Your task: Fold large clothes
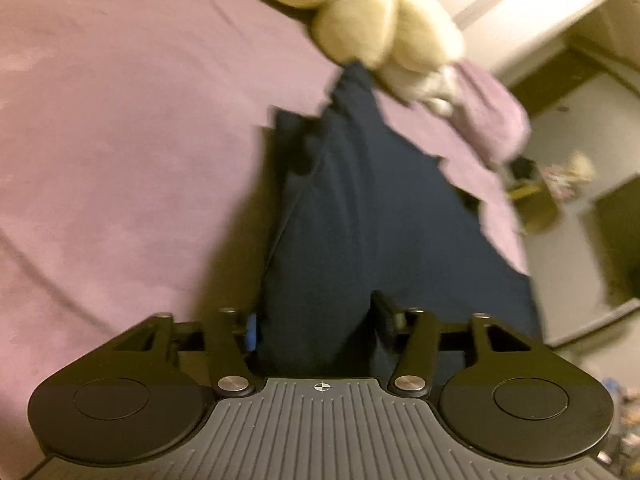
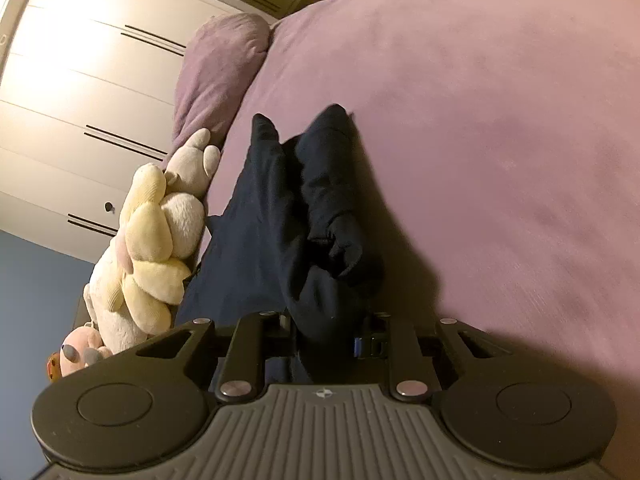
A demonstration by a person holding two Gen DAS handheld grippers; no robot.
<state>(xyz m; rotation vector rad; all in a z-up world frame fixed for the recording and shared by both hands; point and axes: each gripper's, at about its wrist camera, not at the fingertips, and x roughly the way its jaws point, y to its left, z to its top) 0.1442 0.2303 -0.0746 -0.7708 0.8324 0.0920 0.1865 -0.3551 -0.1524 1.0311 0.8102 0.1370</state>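
A dark navy garment (image 1: 360, 200) stretches away from my left gripper (image 1: 316, 320) across the purple bed (image 1: 120, 120). Its near end is bunched between the jaws, which are shut on it, and the cloth hides the fingertips. In the right wrist view the same garment (image 2: 260, 240) runs forward in two long folds, with a crumpled bundle on the right one. My right gripper (image 2: 326, 332) is shut on its near end, and the fabric fills the narrow gap between the fingers. The garment's shadow falls on the bed (image 2: 480, 120) beside it.
Cream and pink plush toys (image 2: 148, 240) lie along the garment's left side, by a purple pillow (image 2: 220, 72). The toys (image 1: 360, 20) touch the garment's far end in the left wrist view. A white wardrobe (image 2: 80, 80) stands beyond. The bed's edge and the floor (image 1: 580, 240) are at right.
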